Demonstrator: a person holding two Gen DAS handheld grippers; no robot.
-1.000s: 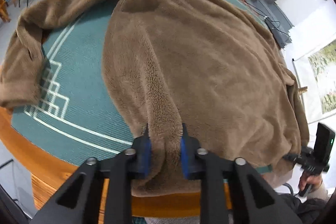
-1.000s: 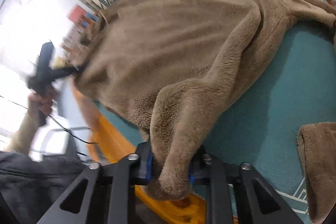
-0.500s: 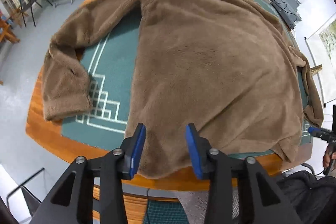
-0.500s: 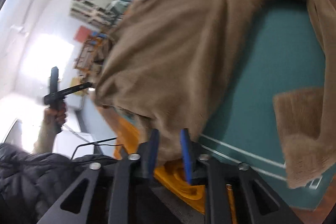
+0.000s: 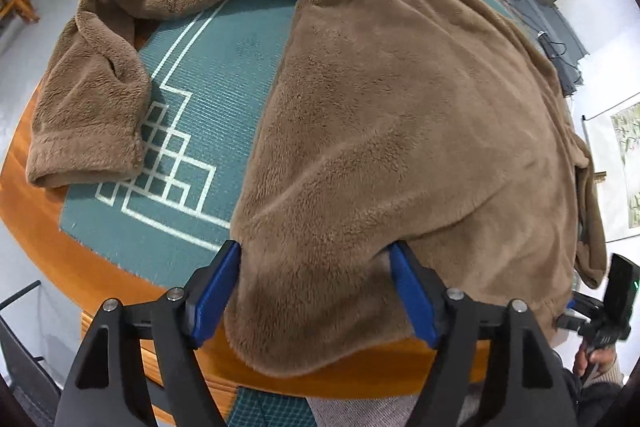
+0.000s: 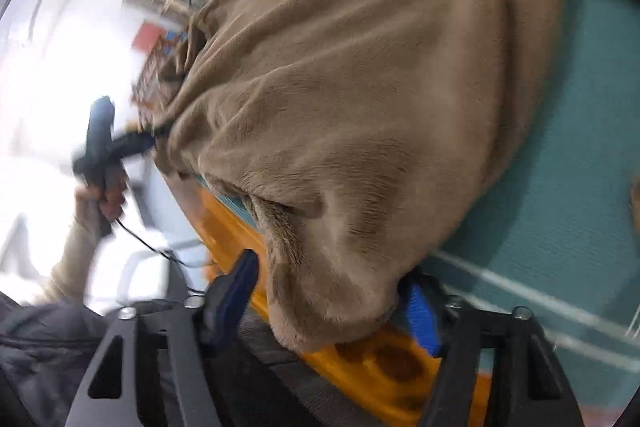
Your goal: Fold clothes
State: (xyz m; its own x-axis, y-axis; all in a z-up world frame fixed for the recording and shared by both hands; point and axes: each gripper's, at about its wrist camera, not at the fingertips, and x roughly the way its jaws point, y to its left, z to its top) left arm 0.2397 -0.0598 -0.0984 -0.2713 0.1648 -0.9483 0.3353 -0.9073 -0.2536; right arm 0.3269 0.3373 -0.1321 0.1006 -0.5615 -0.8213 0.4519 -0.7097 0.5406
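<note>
Sprawling across the green woven mat with white line patterns (image 5: 224,75) is the brown fleece sweater (image 5: 400,99), its hem draped over the near edge of the round orange wooden table (image 5: 28,195). No brand, label or legible writing can be made out on anything. 1 sleeve is seen stretched along the mat's far side and bent back toward the near left edge; the other side of the garment is cut off past the table's right rim.

The left gripper (image 5: 316,287) is spread wide, its 2 blue pads set on either side of the hem, the fleece bulging between them without being pinched. The right gripper (image 6: 332,303) is likewise parted wide around a hanging corner of the hem, nothing clamped. The right wrist view is heavily smeared by motion blur, so contact between pads and fleece cannot be confirmed there. In that view, the other handle is glimpsed in a hand (image 6: 102,197), with a beige sleeve and dark jacket only partly visible.
</note>
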